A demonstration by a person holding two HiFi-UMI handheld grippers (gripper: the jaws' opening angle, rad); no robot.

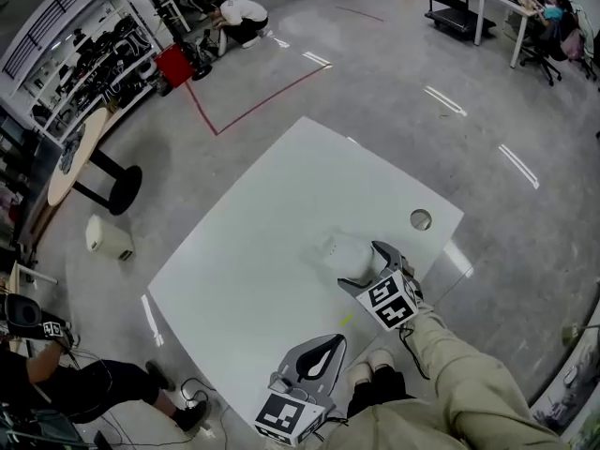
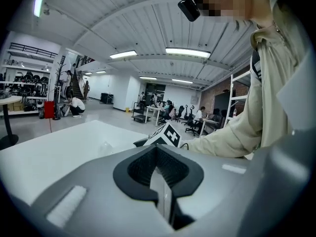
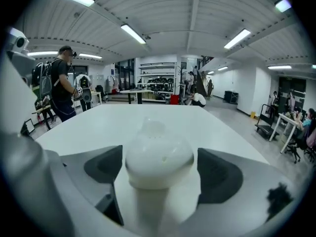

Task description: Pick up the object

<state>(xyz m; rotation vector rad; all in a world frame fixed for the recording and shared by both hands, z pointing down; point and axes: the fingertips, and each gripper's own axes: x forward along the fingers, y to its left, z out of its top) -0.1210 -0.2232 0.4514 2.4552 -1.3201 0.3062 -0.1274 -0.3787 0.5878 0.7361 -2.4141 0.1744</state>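
The white object (image 3: 159, 157) is blurred at its near, lower end

Glossy white plastic object (image 3: 159, 157) on smooth matt white table (image 1: 262, 251)

Head view steeply down; gripper views low, level; share table (image 1: 246, 261), white object (image 1: 345, 251).

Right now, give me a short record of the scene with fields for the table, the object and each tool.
surface: white table
object: white rounded object, resting on the table
right tool: open, one jaw on each side of the object, gaps on both sides
left tool: shut, empty, by the table's near corner
task status: object not yet gripped
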